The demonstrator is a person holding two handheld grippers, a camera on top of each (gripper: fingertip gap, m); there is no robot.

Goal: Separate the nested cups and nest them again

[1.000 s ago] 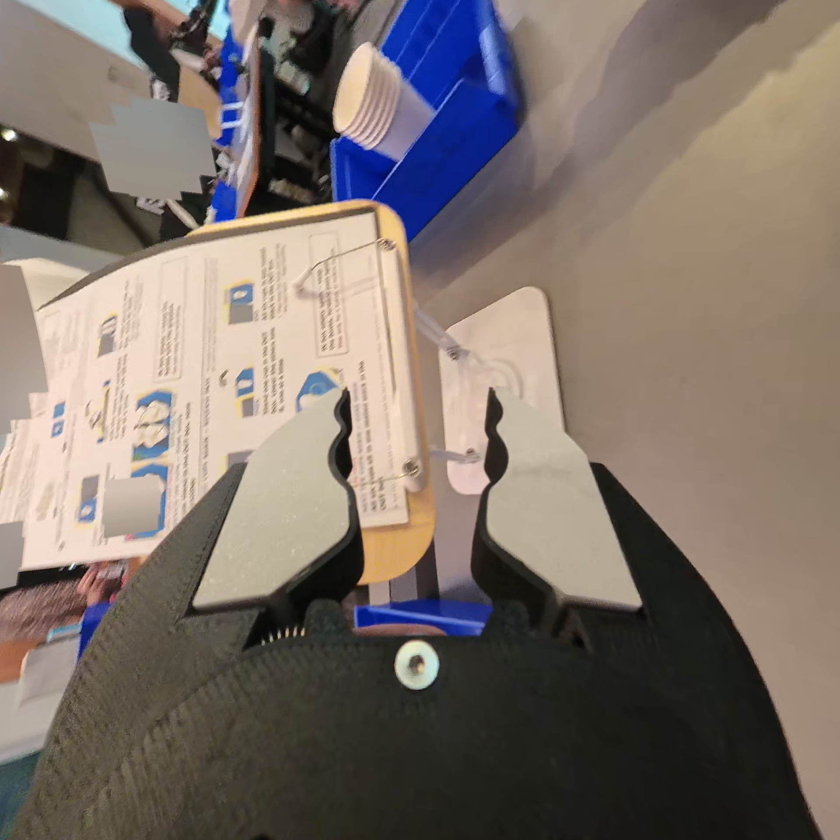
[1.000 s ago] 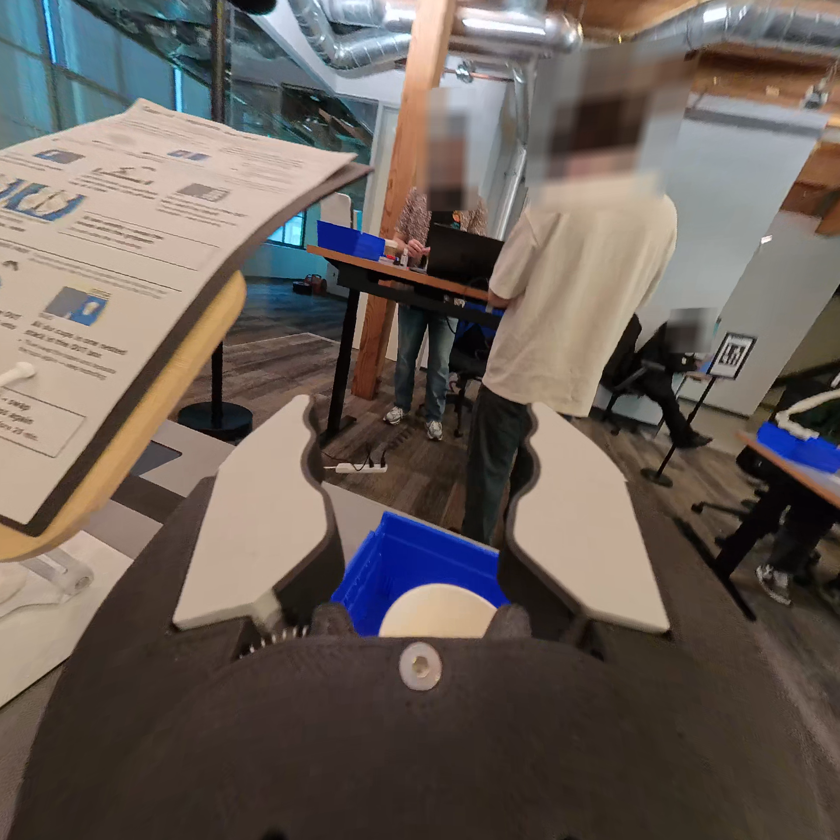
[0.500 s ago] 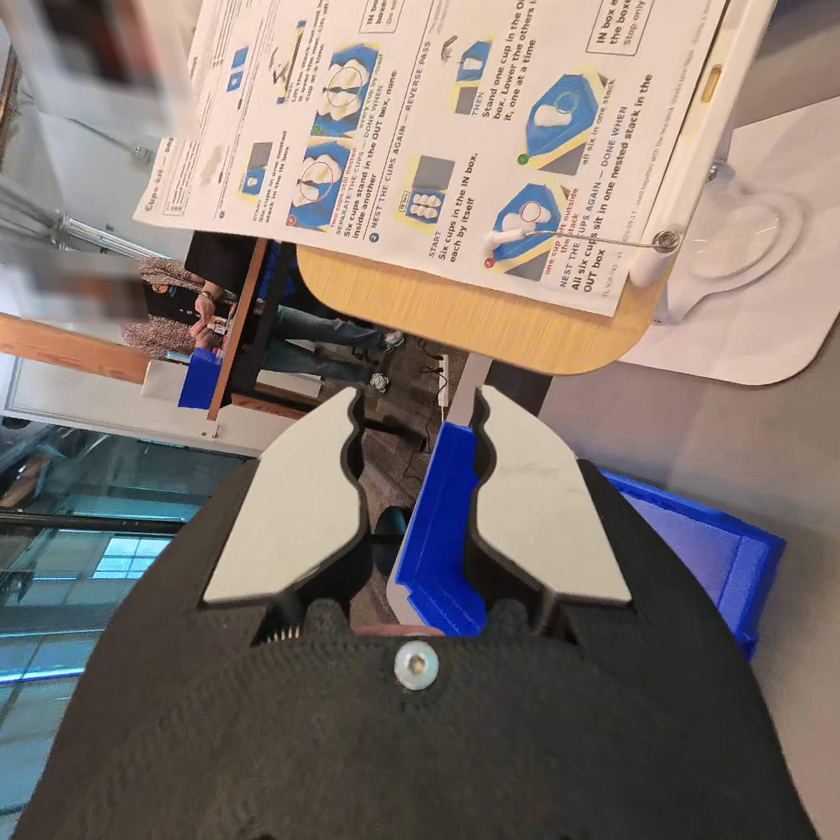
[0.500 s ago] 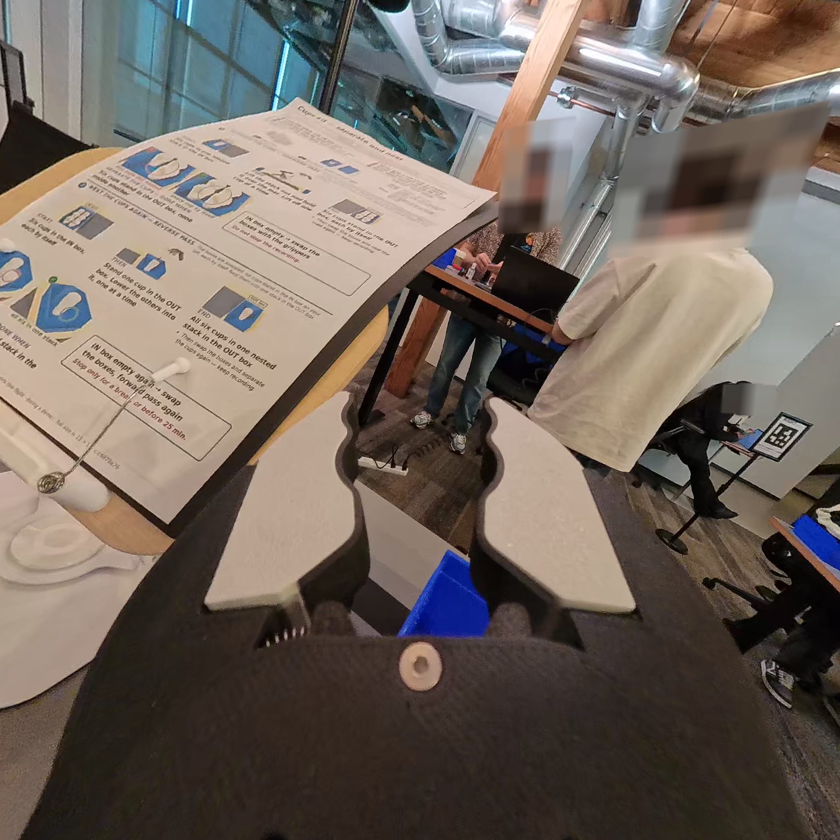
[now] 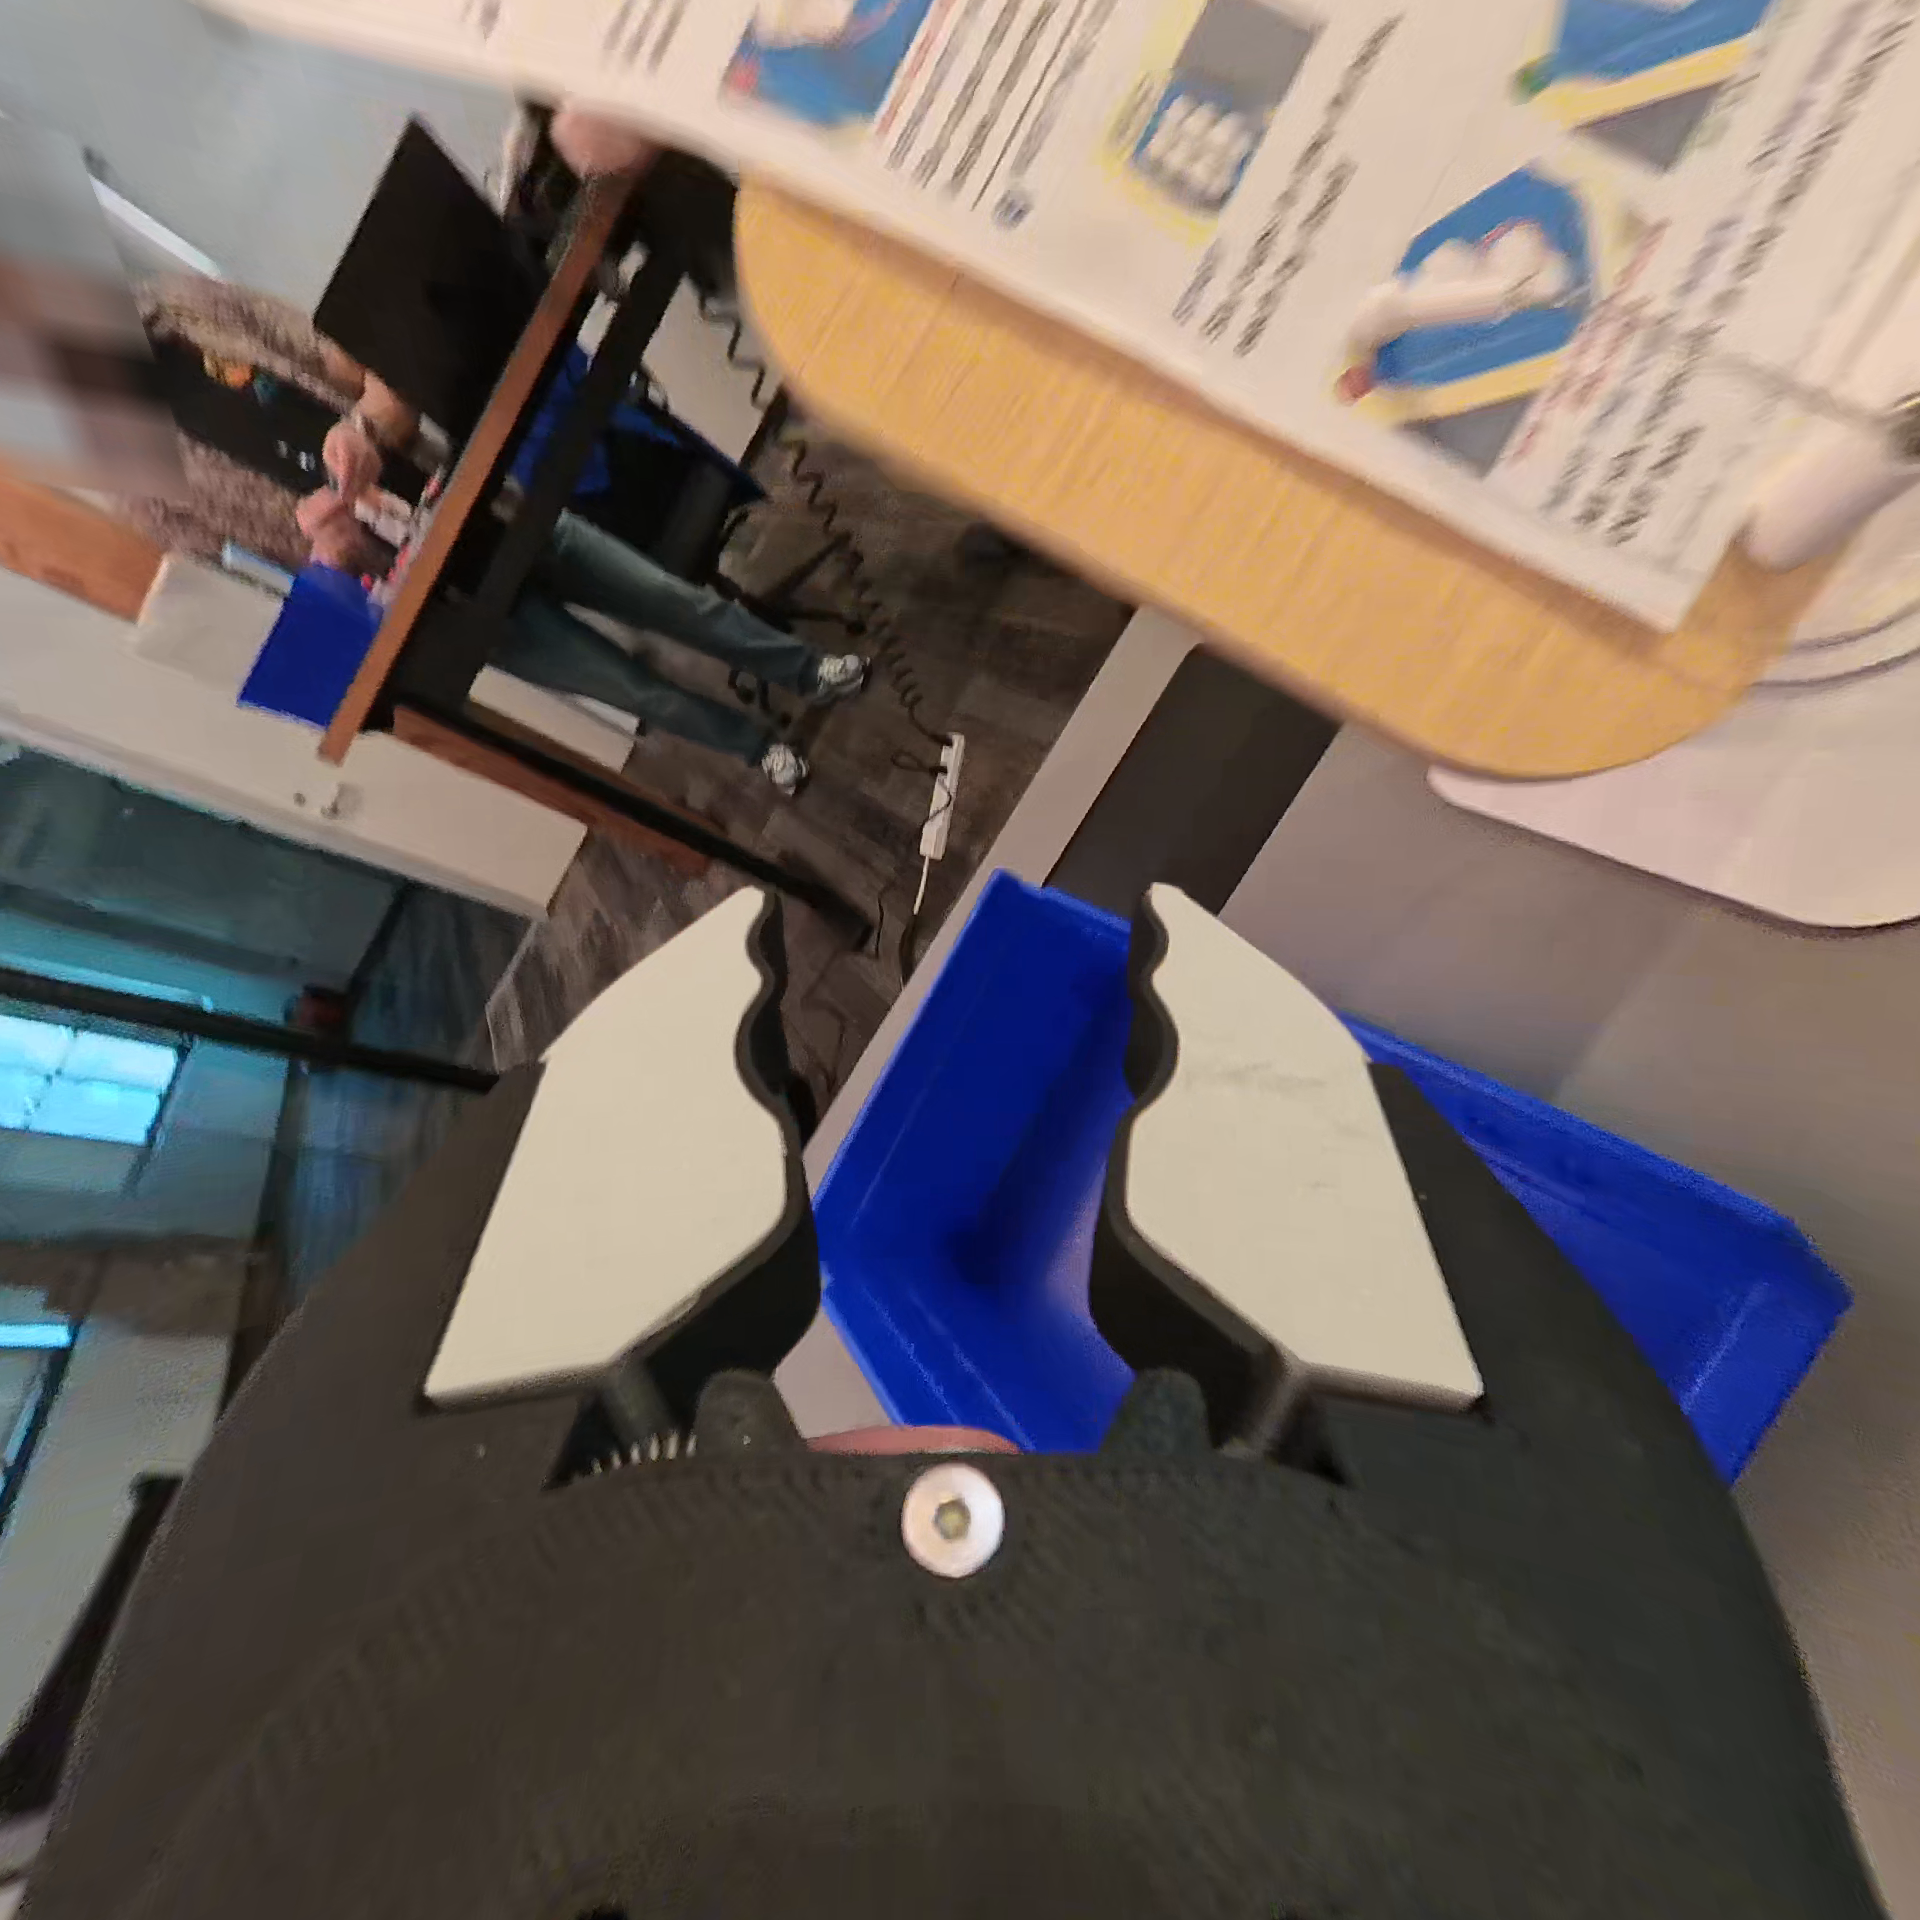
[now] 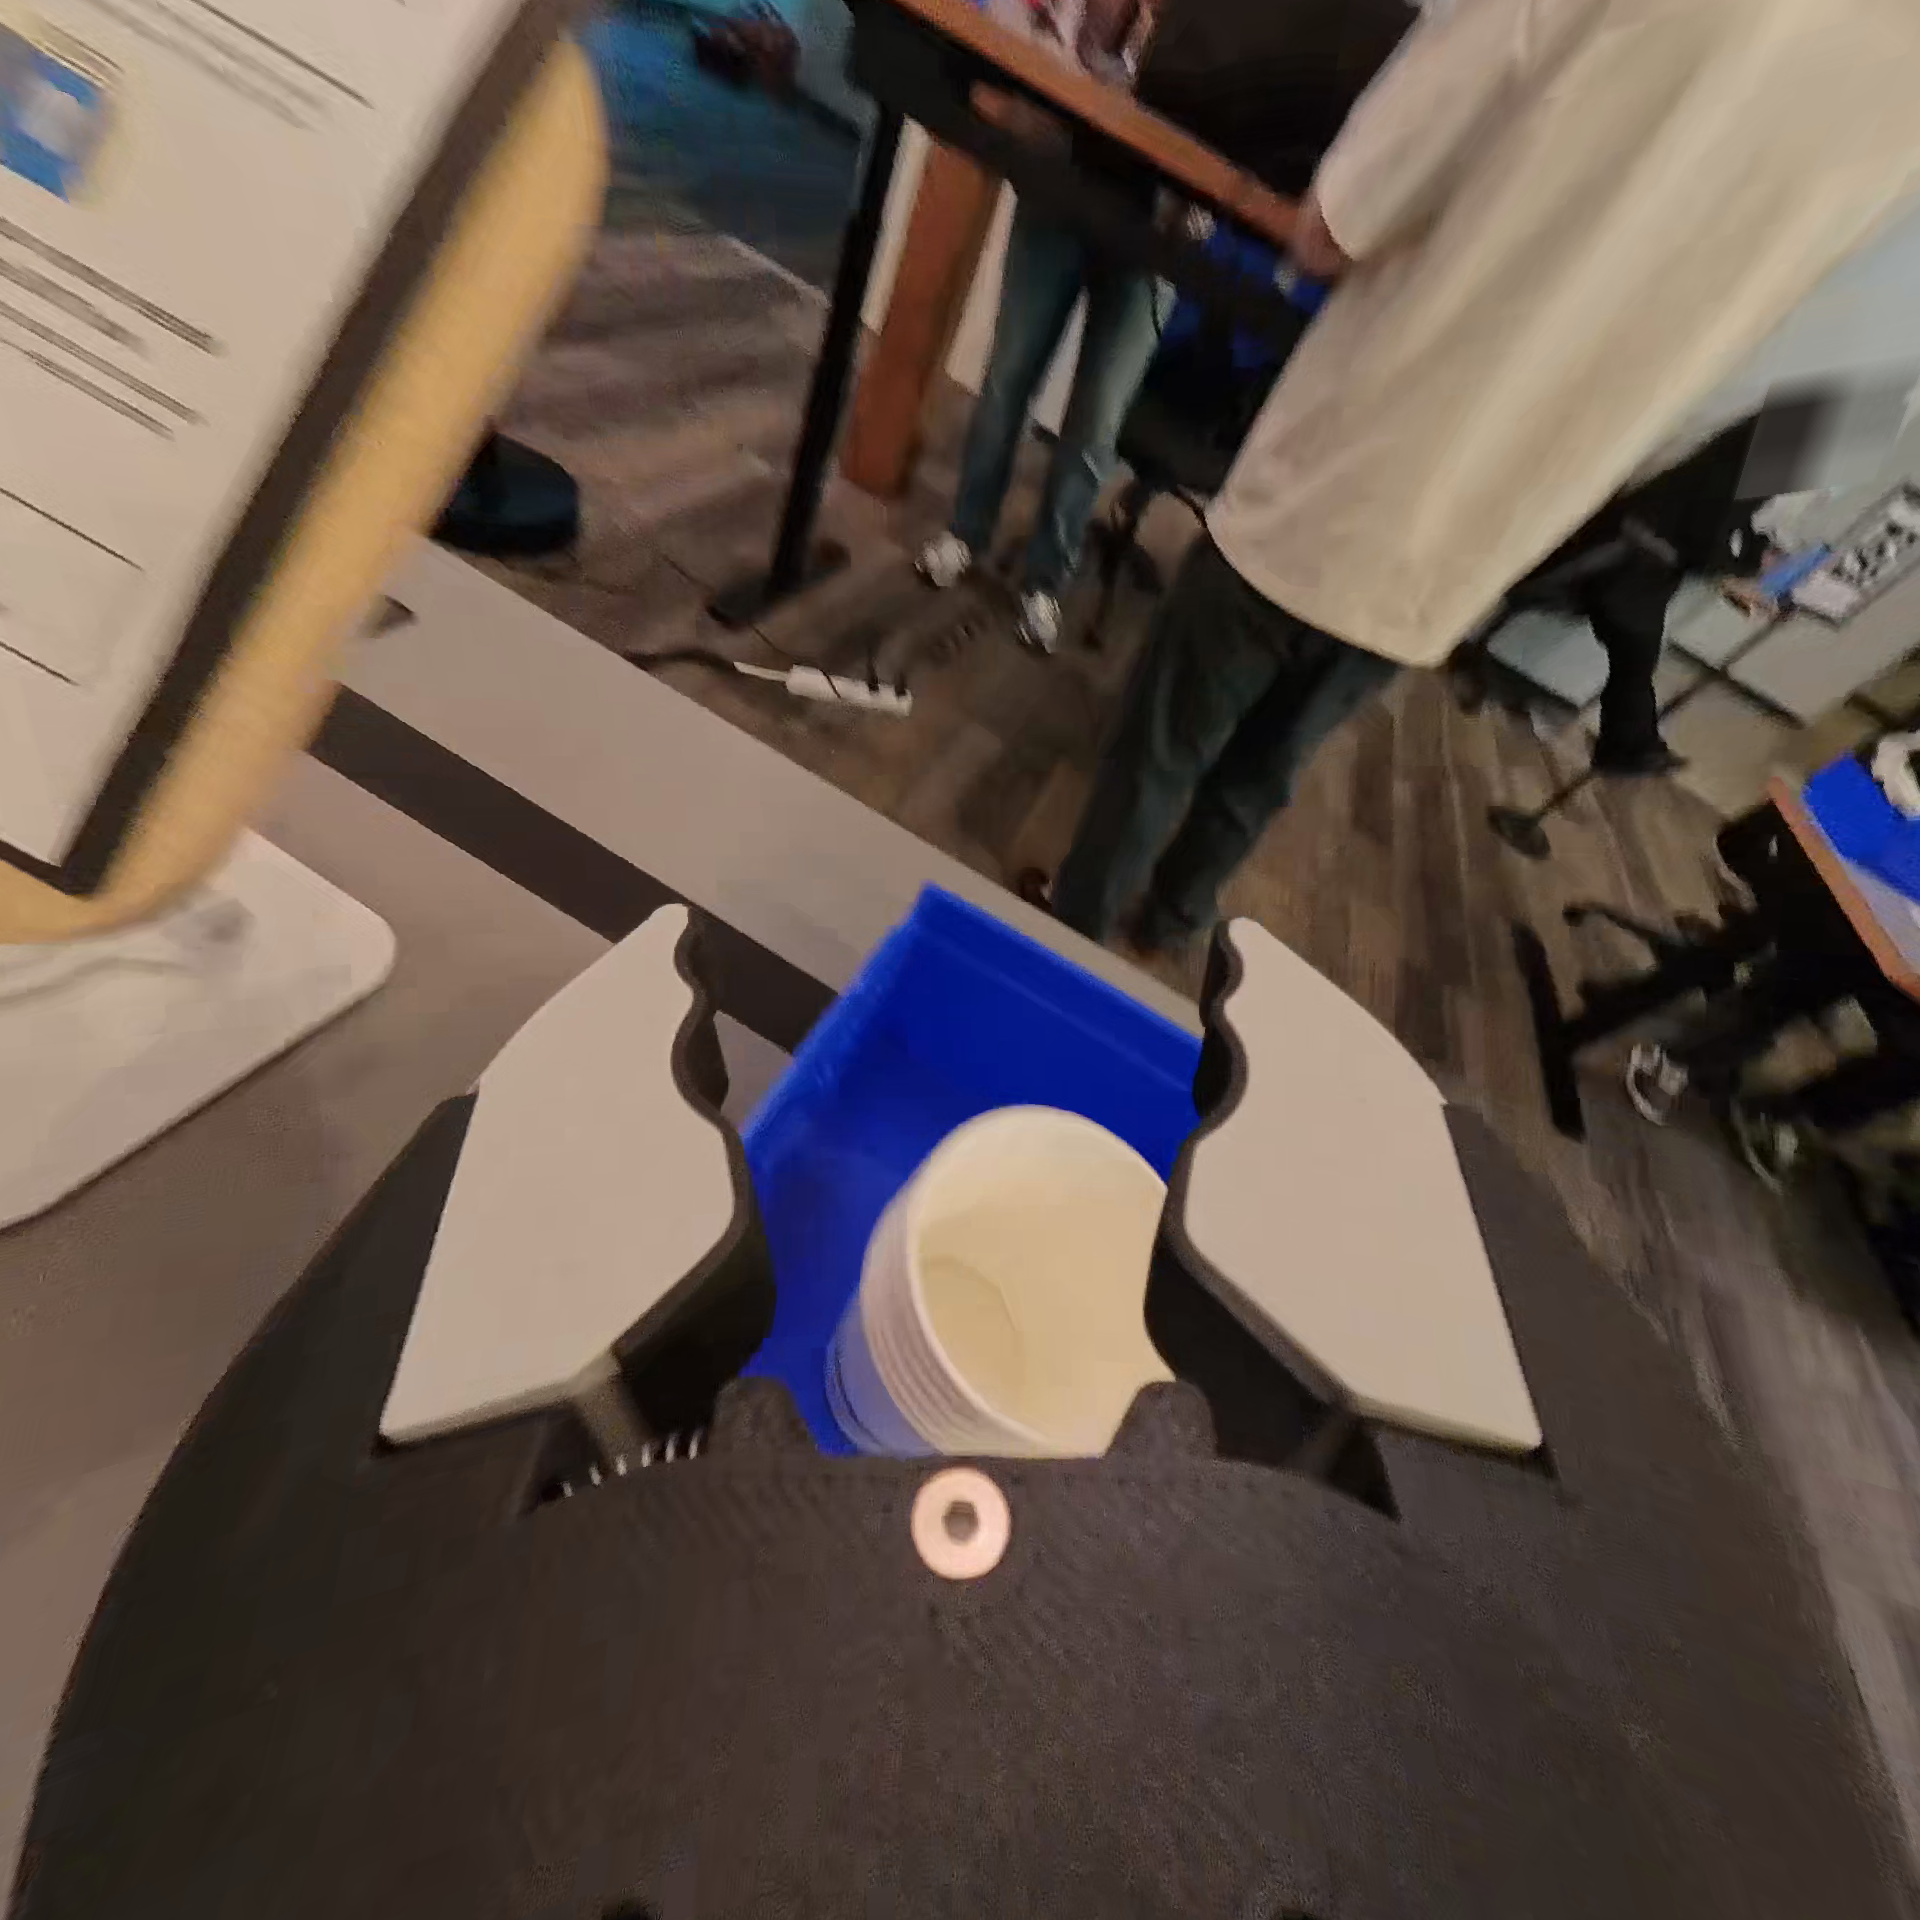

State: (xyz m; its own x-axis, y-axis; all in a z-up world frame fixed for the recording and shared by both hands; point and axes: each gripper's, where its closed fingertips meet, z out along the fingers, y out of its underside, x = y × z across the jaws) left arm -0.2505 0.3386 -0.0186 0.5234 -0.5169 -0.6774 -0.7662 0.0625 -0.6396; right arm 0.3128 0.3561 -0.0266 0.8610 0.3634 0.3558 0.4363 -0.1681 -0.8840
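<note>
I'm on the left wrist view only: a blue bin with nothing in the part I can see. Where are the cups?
Observer: In the right wrist view, a nested stack of white cups stands in a second blue bin.
Operator: Is the right gripper holding them?
Observer: No. The right gripper is wide open above the stack, with blue bin showing between its left finger and the cups.
Operator: How many cups?
Observer: Several rims show stepped down the side; the blur keeps me from counting them.
</note>
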